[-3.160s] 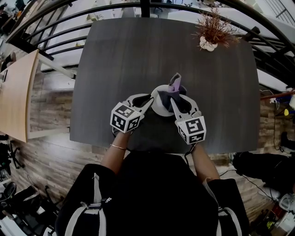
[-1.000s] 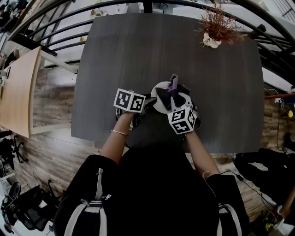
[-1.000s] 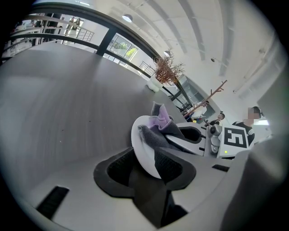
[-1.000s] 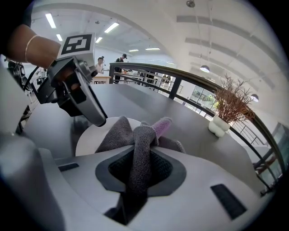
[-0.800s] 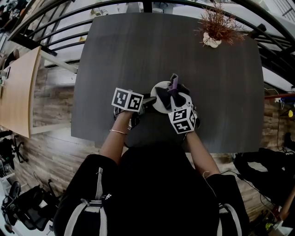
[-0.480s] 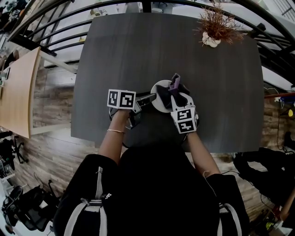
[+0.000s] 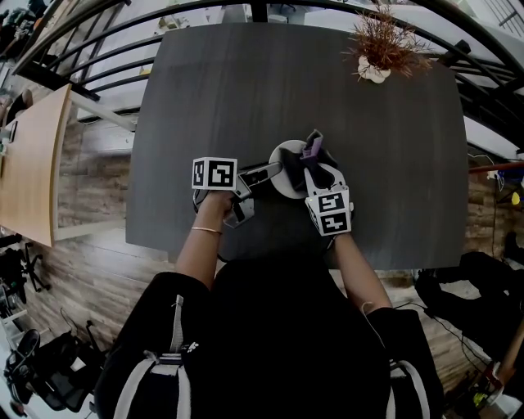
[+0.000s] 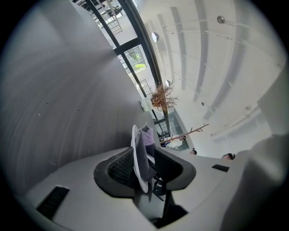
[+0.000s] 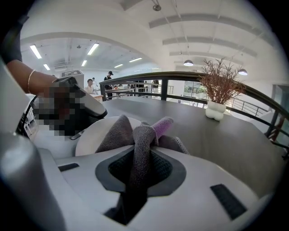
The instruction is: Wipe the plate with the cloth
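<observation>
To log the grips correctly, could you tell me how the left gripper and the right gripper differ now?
The left gripper is shut on the rim of the plate; the right gripper is shut on the cloth. The left gripper reaches in from the plate's left, the right gripper from its near side. Both are shut and meet at the plate.

Setting: open-plan office or lab hall. You stand at a dark counter with a black railing curving behind it. Strip lights and pendant lamps hang overhead, with people standing at 11 o'clock. Wood-look floor; light desk at 9 o'clock; dried plant at 1 o'clock.
</observation>
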### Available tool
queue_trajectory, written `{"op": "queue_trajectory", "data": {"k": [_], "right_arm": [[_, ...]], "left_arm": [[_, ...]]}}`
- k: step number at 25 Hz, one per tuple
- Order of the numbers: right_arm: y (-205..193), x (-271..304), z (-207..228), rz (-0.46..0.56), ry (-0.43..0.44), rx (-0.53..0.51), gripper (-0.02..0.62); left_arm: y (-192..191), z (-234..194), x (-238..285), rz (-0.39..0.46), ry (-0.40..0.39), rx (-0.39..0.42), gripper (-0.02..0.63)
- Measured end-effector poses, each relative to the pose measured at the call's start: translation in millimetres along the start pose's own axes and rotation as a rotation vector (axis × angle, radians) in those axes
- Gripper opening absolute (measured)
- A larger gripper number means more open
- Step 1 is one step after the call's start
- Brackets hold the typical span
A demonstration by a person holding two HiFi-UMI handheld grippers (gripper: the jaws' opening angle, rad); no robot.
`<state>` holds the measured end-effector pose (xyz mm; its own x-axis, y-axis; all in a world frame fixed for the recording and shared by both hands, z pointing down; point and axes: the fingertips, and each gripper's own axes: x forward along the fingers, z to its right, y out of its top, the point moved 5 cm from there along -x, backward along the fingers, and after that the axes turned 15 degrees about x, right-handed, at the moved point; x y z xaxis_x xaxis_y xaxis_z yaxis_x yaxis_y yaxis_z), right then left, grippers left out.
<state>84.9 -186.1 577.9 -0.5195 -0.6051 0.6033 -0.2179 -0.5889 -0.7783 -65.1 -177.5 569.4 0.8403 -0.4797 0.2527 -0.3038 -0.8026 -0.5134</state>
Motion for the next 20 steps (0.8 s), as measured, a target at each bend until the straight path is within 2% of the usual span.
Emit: {"op": "queue_trajectory", "data": {"k": [2, 3, 4, 13, 17, 20], "right_arm": [[0.1, 0.1, -0.2, 0.003, -0.001, -0.001, 0.063], [0.0, 0.2, -0.4, 0.004, -0.001, -0.003, 0.063], [-0.1, 0.4, -0.7, 0.004, -0.002, -0.005, 0.063], [0.0, -2.0, -2.1, 0.024, -0.02, -0.02, 0.063], [4.3, -10.3, -2.8, 0.048, -0.044, -0.092, 0.063], [8.1, -15.2, -4.4, 0.064, -0.05, -0.1, 0.063]], "left_arm": [[-1.1, -4.9, -0.2, -0.013, 0.03, 0.011, 0.12], [-1.6, -7.2, -0.8, -0.02, 0.052, 0.018, 0.063], [-2.2, -8.8, -1.3, -0.026, 0.072, 0.025, 0.036], [-1.3, -9.7, -2.2, -0.007, 0.115, 0.01, 0.025], [0.9, -2.0, -0.6, 0.012, 0.112, 0.055, 0.02], [4.4, 4.2, -2.0, 0.032, 0.104, 0.106, 0.018]]}}
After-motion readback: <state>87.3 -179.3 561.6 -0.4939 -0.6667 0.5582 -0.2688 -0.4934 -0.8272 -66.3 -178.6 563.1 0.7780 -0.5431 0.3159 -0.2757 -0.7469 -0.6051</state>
